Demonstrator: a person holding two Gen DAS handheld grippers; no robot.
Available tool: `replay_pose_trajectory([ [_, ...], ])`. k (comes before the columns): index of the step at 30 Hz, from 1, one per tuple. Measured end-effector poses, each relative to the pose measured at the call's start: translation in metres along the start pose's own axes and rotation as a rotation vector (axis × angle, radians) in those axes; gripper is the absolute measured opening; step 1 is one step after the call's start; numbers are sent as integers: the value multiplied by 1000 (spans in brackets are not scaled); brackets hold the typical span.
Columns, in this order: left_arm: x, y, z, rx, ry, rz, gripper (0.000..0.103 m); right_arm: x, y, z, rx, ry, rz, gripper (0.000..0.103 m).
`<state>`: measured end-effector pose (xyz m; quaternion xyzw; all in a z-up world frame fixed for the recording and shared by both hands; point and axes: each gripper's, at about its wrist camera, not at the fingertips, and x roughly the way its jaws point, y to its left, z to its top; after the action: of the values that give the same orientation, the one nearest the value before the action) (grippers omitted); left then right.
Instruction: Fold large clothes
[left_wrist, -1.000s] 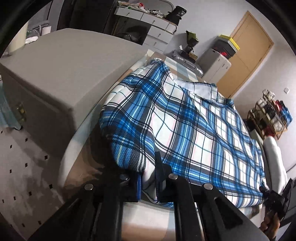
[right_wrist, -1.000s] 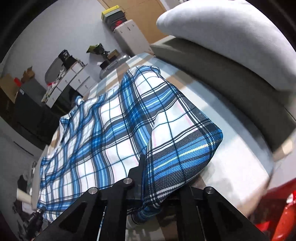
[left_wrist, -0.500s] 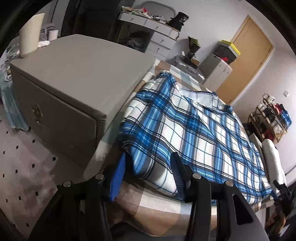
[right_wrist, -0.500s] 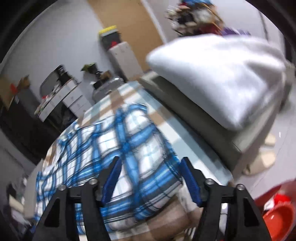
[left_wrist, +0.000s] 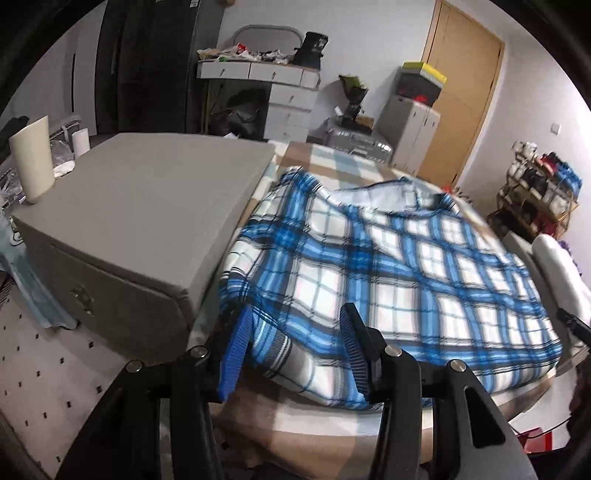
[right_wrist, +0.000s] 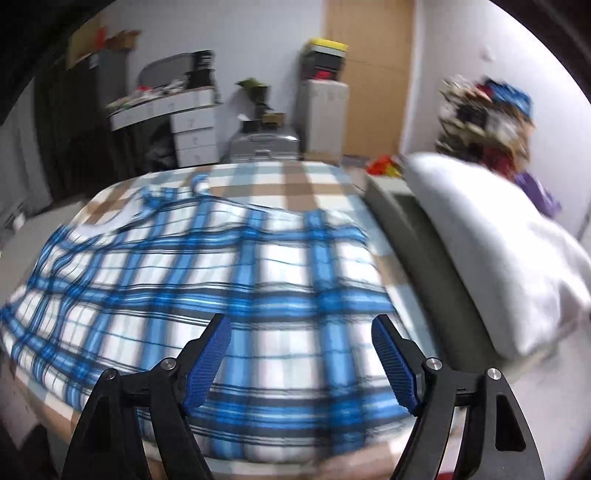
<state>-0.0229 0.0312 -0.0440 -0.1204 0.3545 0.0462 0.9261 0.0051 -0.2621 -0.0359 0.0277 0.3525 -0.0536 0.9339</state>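
Both grippers, left (left_wrist: 295, 347) and right (right_wrist: 301, 358), spread wide, holding nothing; plaid shirt (left_wrist: 388, 266) lying on checked bedcover (right_wrist: 295, 181). Risk: grabbing bedcover together with hem, spoiling fold.

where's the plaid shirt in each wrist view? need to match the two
Left wrist: blue-and-white plaid shirt fills centre and right, on the checked bed cover, beside a grey box.
Right wrist: same shirt fills centre and left, blurred.
Shared landmark: wooden door on the far wall.
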Motion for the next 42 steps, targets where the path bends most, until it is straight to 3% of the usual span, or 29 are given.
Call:
replay_pose_trajectory([
  [5, -5, 23, -3, -42, 21, 56, 43, 0, -17, -7, 103, 18, 33, 79],
  [10, -9, 2, 10, -8, -90, 84, 43, 25, 27, 1, 23, 53, 118, 79],
  [15, 17, -57, 13, 120, -72, -70, 44, 59, 90, 5, -96, 118, 277, 79],
  [17, 32, -85, 6, 225, -12, -125, 44, 71, 112, -1, -164, 156, 275, 79],
  [21, 49, -103, -9, 299, 82, -228, 44, 85, 124, -19, -242, 184, 255, 80],
  [25, 59, -97, -20, 336, 151, -179, 44, 73, 96, -31, -298, 165, 223, 83],
  [27, 61, -80, -22, 293, 170, -164, 43, 70, 71, -34, -257, 174, 196, 85],
  [31, 51, -68, -25, 253, 154, -189, 43, 62, 26, -37, -136, 180, 120, 86],
  [35, 41, -81, -22, 265, 144, -195, 43, 55, 20, -32, -80, 175, 74, 86],
  [42, 66, -129, 29, 383, 72, -257, 44, 67, 77, 17, -117, 129, 211, 91],
])
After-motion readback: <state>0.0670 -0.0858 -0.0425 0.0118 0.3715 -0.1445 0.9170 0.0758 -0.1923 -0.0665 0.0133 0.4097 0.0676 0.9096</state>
